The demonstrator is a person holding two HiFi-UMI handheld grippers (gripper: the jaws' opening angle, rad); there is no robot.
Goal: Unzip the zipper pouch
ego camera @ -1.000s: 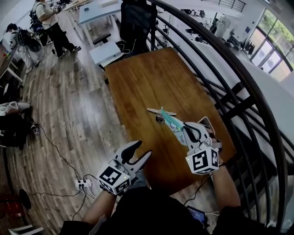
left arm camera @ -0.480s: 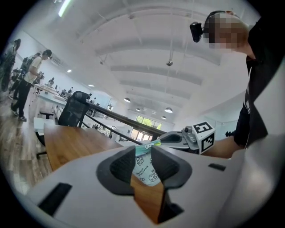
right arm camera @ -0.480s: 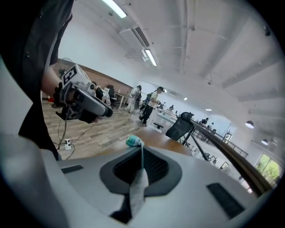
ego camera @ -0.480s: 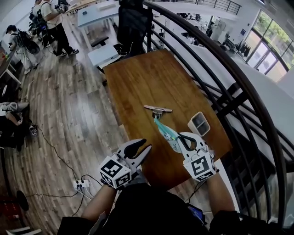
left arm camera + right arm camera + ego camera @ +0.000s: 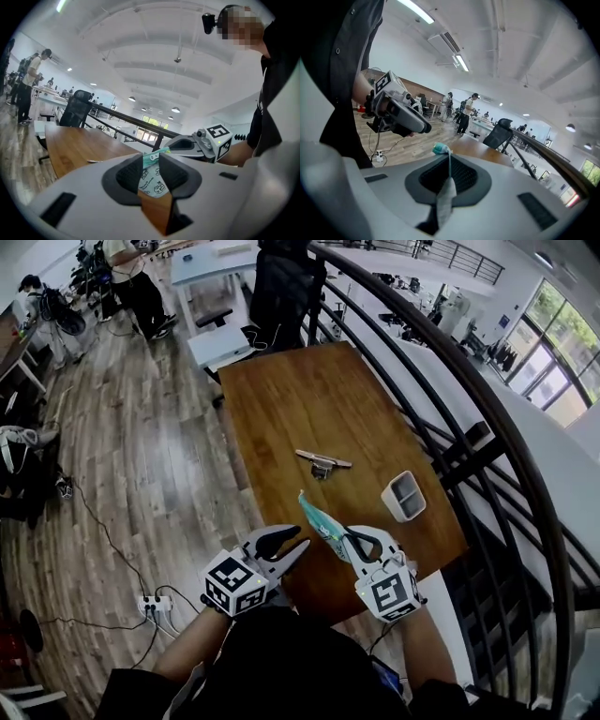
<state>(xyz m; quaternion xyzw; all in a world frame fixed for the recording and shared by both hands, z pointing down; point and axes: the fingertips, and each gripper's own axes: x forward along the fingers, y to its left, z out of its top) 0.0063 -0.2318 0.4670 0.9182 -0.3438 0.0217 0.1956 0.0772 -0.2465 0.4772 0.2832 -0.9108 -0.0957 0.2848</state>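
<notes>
The zipper pouch (image 5: 322,520), pale with a teal zipper strip, hangs in the air over the near edge of the wooden table (image 5: 300,390). My right gripper (image 5: 354,545) is shut on its near end. In the right gripper view the pouch (image 5: 442,199) runs edge-on between the pads. My left gripper (image 5: 292,545) is just left of the pouch, pointing at it. Its jaws have just been closing and stand partly apart, with nothing between them in the head view. In the left gripper view the pouch (image 5: 153,178) fills the gap ahead of the jaws.
A small flat clip-like piece (image 5: 322,461) and a white open box (image 5: 403,495) lie on the table beyond the pouch. A dark curved railing (image 5: 487,418) runs along the right. On the floor at left are a power strip (image 5: 153,604) and cables. People stand far back left.
My right gripper has carried the pouch away from the clip-like piece, toward the near table edge and the left gripper. The left jaws have narrowed.
</notes>
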